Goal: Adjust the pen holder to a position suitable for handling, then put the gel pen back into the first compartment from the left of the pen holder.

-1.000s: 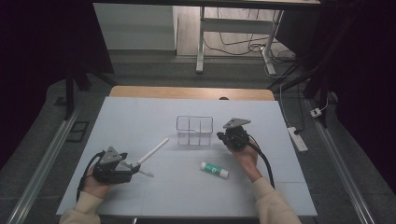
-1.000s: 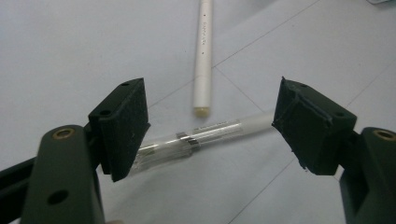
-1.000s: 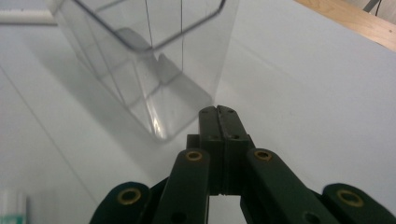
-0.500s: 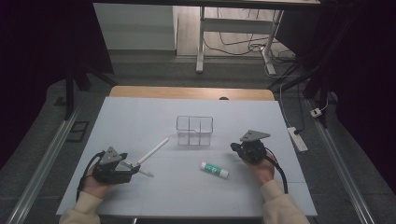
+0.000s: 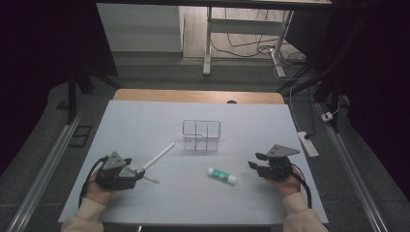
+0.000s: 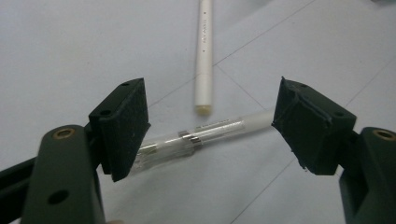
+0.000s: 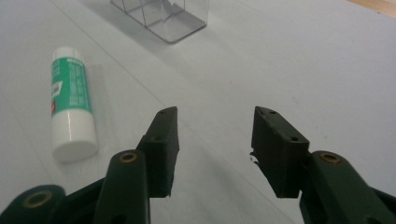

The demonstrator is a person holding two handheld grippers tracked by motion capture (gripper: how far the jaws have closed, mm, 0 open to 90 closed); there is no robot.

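Pulling back from the clear organiser (image 5: pixel 201 135), the right tool (image 5: pixel 257 162) is opening empty beside the glue stick (image 5: pixel 222 175). Left gripper view: the left tool (image 6: pixel 210 116) is straddling a clear pen (image 6: pixel 196 140), apart, awaiting closing

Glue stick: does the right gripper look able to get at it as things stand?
Probably yes. The glue stick lies alone on the white table, with bare surface between it and the right gripper, whose jaws stand open and have just been opening with nothing between them.
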